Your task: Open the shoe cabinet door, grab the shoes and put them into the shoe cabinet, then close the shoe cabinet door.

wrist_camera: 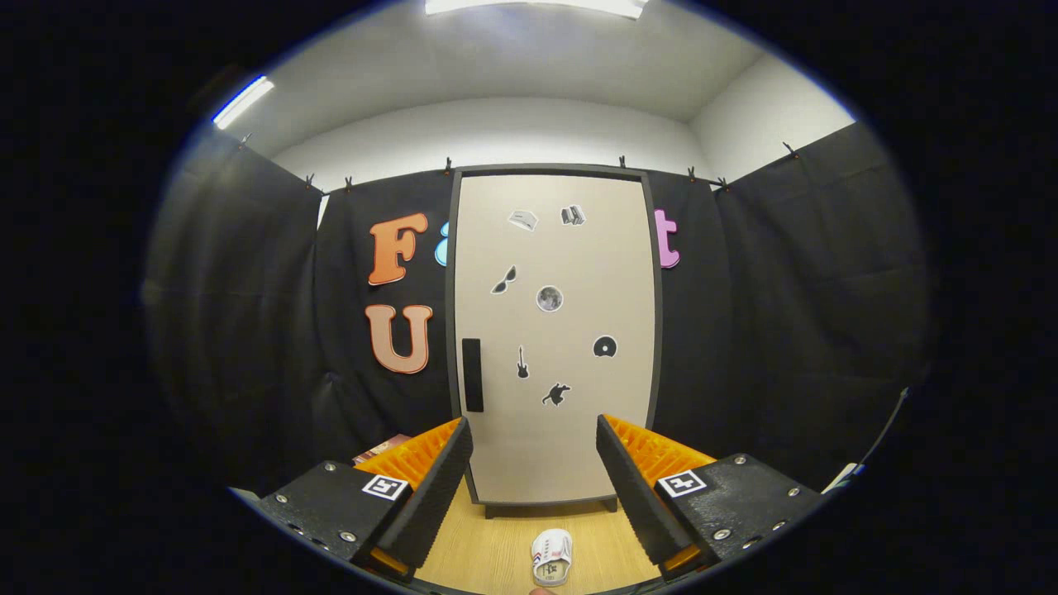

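Black cloth walls surround the shoe cabinet, whose door is seen closed. One shoe is placed on the wooden floor between the widely opened, empty gripper fingers, before the cabinet

The gripper is held with its fingers spread wide apart, gripping nothing. A small white shoe lies on the light wooden floor between the fingers. Beyond them stands the tall beige shoe cabinet, its dark-framed door closed, with a black vertical handle.
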